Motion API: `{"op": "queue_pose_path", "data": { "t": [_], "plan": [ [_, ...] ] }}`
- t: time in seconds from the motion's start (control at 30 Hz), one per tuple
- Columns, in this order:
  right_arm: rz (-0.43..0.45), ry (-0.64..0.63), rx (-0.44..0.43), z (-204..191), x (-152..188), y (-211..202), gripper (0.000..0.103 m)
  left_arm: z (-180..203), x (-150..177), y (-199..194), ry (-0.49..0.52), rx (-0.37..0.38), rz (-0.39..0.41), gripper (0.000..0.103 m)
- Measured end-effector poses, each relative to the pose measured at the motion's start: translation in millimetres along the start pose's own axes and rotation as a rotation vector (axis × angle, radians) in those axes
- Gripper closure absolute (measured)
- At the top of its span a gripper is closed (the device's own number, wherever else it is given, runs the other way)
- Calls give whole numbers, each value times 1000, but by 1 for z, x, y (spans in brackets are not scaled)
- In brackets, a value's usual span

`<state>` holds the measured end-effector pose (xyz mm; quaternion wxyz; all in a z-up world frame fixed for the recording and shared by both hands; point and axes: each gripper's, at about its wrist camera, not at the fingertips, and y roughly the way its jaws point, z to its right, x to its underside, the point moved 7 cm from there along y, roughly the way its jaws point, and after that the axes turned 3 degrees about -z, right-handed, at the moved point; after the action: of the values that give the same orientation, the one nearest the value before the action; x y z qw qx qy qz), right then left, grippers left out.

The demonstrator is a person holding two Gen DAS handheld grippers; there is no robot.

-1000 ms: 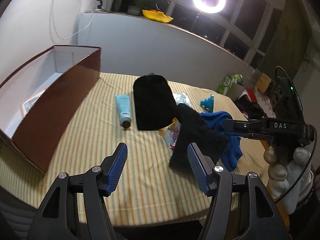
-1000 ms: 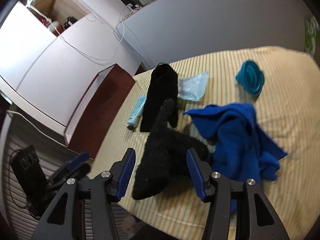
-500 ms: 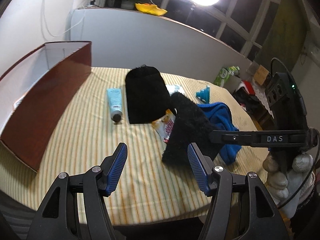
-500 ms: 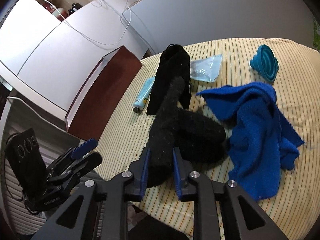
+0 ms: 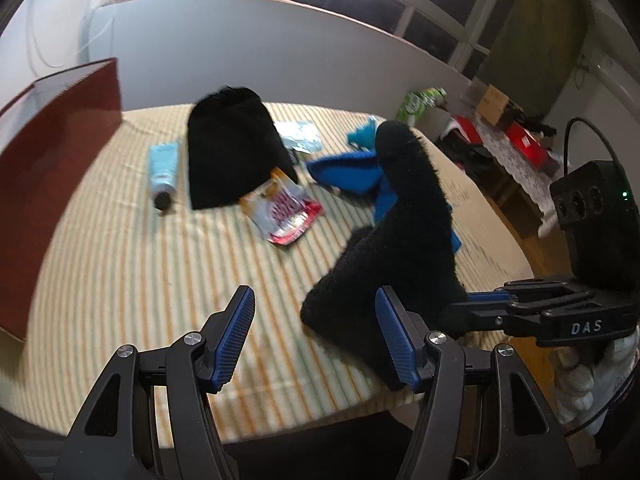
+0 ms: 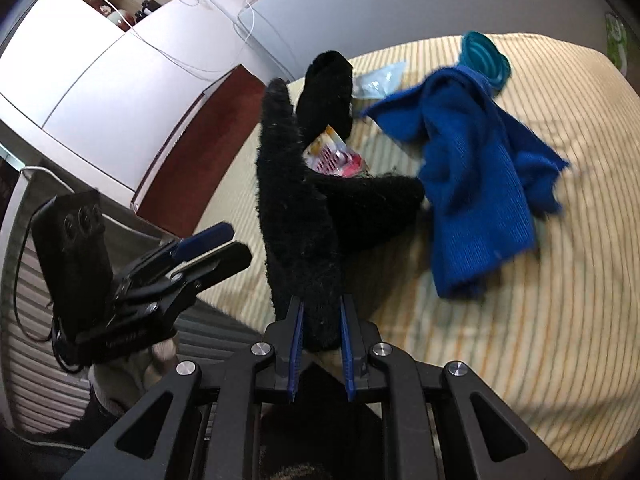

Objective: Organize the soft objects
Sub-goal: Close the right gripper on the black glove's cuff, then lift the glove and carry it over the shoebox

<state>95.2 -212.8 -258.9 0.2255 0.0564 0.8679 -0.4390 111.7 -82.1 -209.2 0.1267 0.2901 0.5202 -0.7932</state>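
My right gripper (image 6: 320, 346) is shut on a fuzzy black cloth (image 6: 298, 208) and holds one end up off the striped table (image 6: 540, 340); the other end trails on the table. The same cloth (image 5: 400, 240) hangs at the right of the left wrist view, held by the right gripper (image 5: 480, 312). My left gripper (image 5: 316, 332) is open and empty above the table's front edge, just left of the cloth. A blue knitted cloth (image 6: 476, 176) lies crumpled to the right. A flat black pouch (image 5: 234, 156) lies further back.
A dark red open box (image 5: 52, 184) stands at the table's left edge. A light blue tube (image 5: 163, 170), a red and white snack packet (image 5: 286, 210), a clear plastic bag (image 5: 300, 140) and a teal collapsible funnel (image 6: 486, 58) lie on the table.
The right gripper shut on the fuzzy black cloth and lifted its end up and back towards the front edge, uncovering the snack packet. The left gripper stayed open.
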Motion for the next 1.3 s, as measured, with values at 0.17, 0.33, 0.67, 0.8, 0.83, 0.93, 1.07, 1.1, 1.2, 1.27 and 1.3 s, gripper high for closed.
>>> {"op": "queue_pose_path", "data": {
  "t": [0.17, 0.33, 0.67, 0.8, 0.83, 0.93, 1.07, 1.1, 1.2, 1.27, 1.3],
  "plan": [
    [22, 11, 8, 8, 5, -12, 81, 13, 10, 17, 49, 18, -41, 41],
    [53, 30, -33, 10, -4, -24, 68, 21, 11, 28, 88, 25, -58, 41],
    [30, 13, -21, 8, -24, -6, 66, 27, 8, 41, 102, 75, -94, 41],
    [19, 25, -32, 12, -27, 0, 66, 29, 9, 44, 103, 89, -91, 43],
    [17, 21, -31, 13, -27, 1, 66, 30, 9, 45, 100, 94, -92, 47],
    [10, 19, -32, 14, -26, 2, 67, 32, 10, 45, 98, 102, -87, 58],
    [10, -4, -14, 12, -28, 7, 75, 38, 10, 40, 116, 97, -75, 70],
    [12, -6, -14, 11, -28, 7, 79, 40, 10, 39, 119, 98, -72, 72],
    [14, -21, -22, 5, -27, 6, 87, 43, 8, 32, 128, 91, -54, 80],
    [22, -48, 0, 1, -27, 4, 88, 43, 5, 26, 127, 93, -41, 84],
    [28, -52, 3, -1, -28, 3, 88, 43, 3, 24, 124, 92, -35, 84]
  ]
}}
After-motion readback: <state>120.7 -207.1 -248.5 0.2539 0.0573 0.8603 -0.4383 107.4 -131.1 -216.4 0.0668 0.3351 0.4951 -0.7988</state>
